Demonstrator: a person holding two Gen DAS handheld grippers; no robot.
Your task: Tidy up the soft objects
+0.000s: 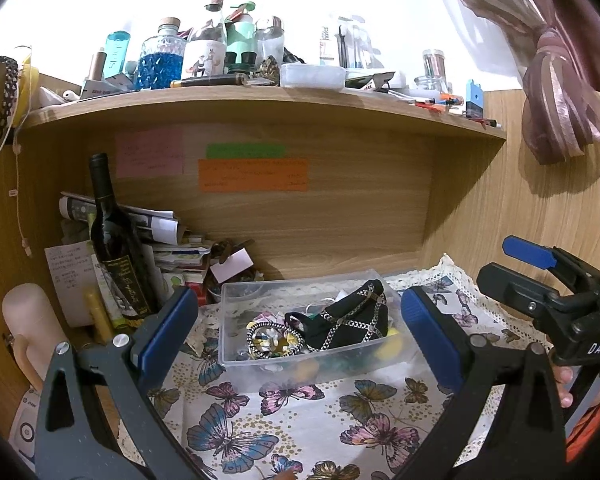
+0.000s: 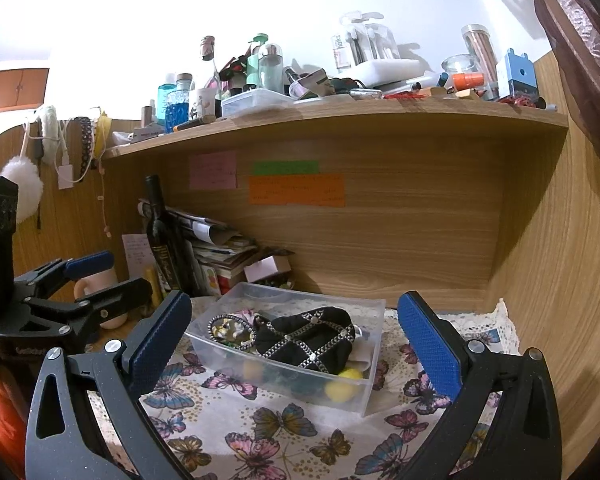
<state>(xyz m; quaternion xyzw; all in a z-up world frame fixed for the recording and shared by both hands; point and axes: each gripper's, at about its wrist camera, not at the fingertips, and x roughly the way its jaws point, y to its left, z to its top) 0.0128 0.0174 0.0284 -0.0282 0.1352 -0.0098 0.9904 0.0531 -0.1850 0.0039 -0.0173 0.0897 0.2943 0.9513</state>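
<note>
**Both tongs open over the bin**

Your left gripper (image 1: 300, 328) hangs with its blue pads spread wide and nothing between them; seen from its own camera, the clear bin (image 1: 236, 360) sits framed in the gap; your right gripper (image 2: 296, 336) is likewise spread wide and empty, with the same bin (image 2: 366, 400) between its pads in its view; each gripper also shows at the edge of the other's view, the right one (image 1: 540, 276) at the right of the left camera, the left one (image 2: 96, 280) at the left of the right camera, both with fingers parted.

The bin stands on the butterfly cloth (image 1: 260, 432) that covers the desk, towards the back edge, near the wooden back panel; inside it, on top, lies a black pouch (image 1: 348, 320) crossed with silver chain; touching it on its left is a round chain-rimmed piece (image 1: 268, 338); yellow balls (image 2: 342, 392) show through the bin's front wall, under the pouch.

At the desk's back left corner you have a dark wine bottle (image 1: 114, 248) standing upright against a heap of papers (image 1: 168, 256); a pale pink mug (image 1: 28, 320) stands at the left edge; sticky notes (image 1: 252, 174) in pink, green and orange are stuck to the back panel; above, the shelf (image 1: 260, 108) is crowded with bottles and jars; a curtain (image 1: 556, 92) hangs at the upper right.
</note>
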